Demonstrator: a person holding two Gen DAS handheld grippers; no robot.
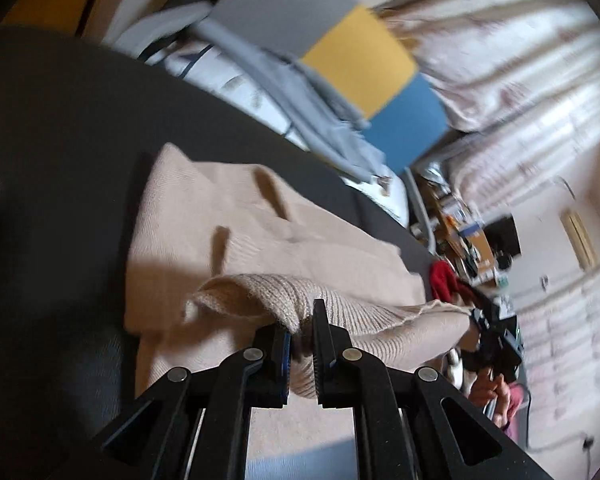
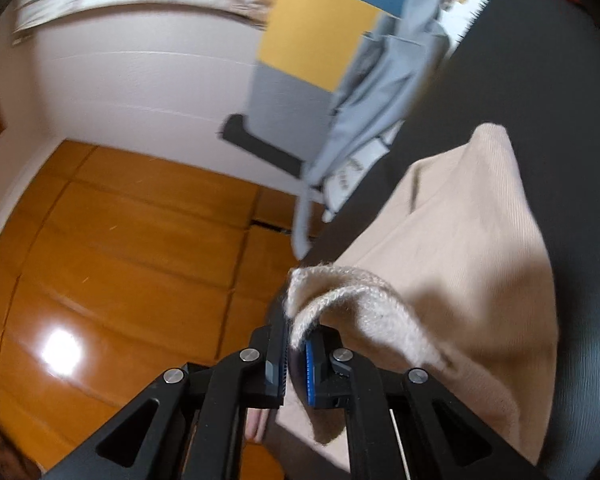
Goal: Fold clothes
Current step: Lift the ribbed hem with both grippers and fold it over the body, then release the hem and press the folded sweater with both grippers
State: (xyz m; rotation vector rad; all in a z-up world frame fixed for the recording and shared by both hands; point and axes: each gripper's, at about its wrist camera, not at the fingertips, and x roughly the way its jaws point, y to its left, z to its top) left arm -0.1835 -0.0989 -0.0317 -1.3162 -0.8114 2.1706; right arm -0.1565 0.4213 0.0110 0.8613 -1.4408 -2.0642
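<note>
— Where is the beige ribbed knit sweater (image 1: 228, 216)?

— Spread flat on the dark grey bed cover (image 1: 60, 120), filling the middle of the left view and the right side of the right view. Long way running up and away from both tongs.

— And the tongs?

— Left gripper (image 1: 302, 344) clenched on a bunched knit edge at the bottom middle. Right gripper (image 2: 296, 354) clenched on another bit of the same edge, low in the middle of its own view. Held edge lifted and curling over the flat part.

— Which hand nearer?

— About the same, both right at the near edge. Far end straight ahead, so likely a carry forward over the flat part.

— Anything in the way?

— Not on the sweater itself. Pale blue-grey clothes (image 1: 284, 80) heaped past the far end, upper middle. Red cloth (image 1: 444, 280) at the right, off to the side. Shiny orange wooden floor (image 2: 100, 260) just left of the right tongs, so a slip there means cloth off the bed.
</note>
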